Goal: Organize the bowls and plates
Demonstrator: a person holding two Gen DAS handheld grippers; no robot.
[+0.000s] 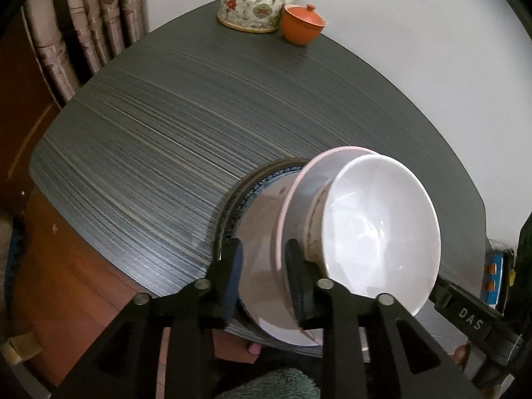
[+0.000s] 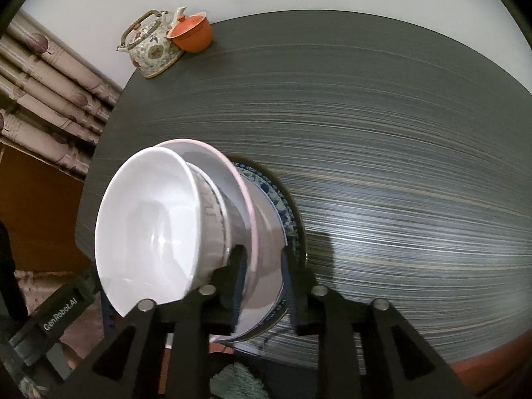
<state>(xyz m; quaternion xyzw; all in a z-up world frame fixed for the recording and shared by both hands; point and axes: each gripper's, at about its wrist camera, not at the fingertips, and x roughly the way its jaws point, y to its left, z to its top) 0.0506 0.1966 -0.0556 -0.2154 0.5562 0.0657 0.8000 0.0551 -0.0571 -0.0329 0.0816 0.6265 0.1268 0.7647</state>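
Observation:
A stack of dishes sits at the near edge of the dark striped table [image 1: 166, 126]: a white bowl [image 1: 379, 232] on top, nested in a pink-rimmed bowl [image 1: 292, 196], over a blue-patterned plate [image 1: 252, 193] and a dark plate. My left gripper [image 1: 264, 276] is shut on the stack's left side, its fingers spanning the pink-rimmed bowl and plates. In the right wrist view the white bowl [image 2: 149, 229], pink-rimmed bowl [image 2: 232, 179] and blue-patterned plate [image 2: 282, 199] show again, and my right gripper [image 2: 262, 282] is shut on the stack's right side.
A floral teapot [image 1: 252, 0] and an orange lidded cup [image 1: 302, 23] stand at the table's far edge by the white wall; they also show in the right wrist view [image 2: 153, 46]. Curtains [image 1: 83, 33] hang at the left. A green rug [image 1: 276, 382] lies below.

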